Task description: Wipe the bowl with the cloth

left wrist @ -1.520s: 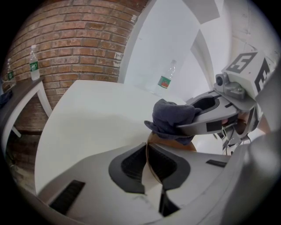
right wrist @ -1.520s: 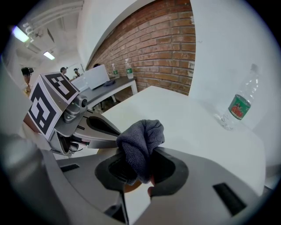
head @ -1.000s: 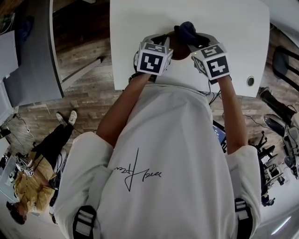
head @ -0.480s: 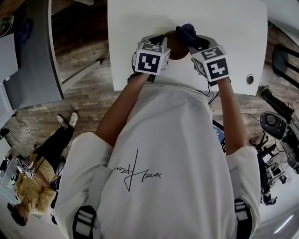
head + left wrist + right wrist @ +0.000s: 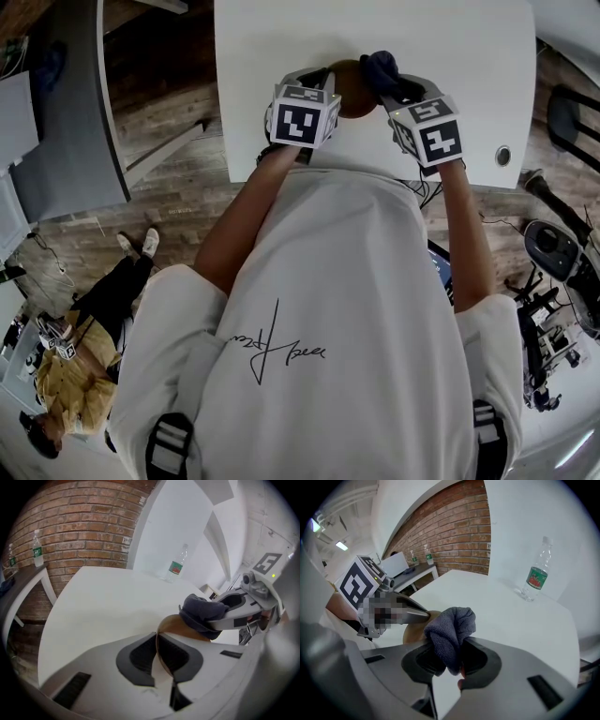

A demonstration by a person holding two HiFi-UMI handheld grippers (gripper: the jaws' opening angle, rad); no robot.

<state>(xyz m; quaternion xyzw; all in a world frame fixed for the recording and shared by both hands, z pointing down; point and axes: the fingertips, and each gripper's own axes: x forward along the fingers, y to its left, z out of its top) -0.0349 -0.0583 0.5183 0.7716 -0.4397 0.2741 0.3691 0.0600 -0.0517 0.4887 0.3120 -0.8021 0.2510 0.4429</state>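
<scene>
At 6 o'clock of the left gripper view, pinches the thin rim of the brown bowl in the left gripper, jaws narrow on it, bowl held edge-on over the white table. Just beyond, toward 1 o'clock, clamps the grey cloth in the right gripper, bunched against the bowl. Probably mid-wipe; cannot tell how much surface is left. Farthest, at 1 o'clock, a water bottle.

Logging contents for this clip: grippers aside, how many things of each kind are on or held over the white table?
bowl: 1
cloth: 1
water bottle: 1
Total: 3
</scene>
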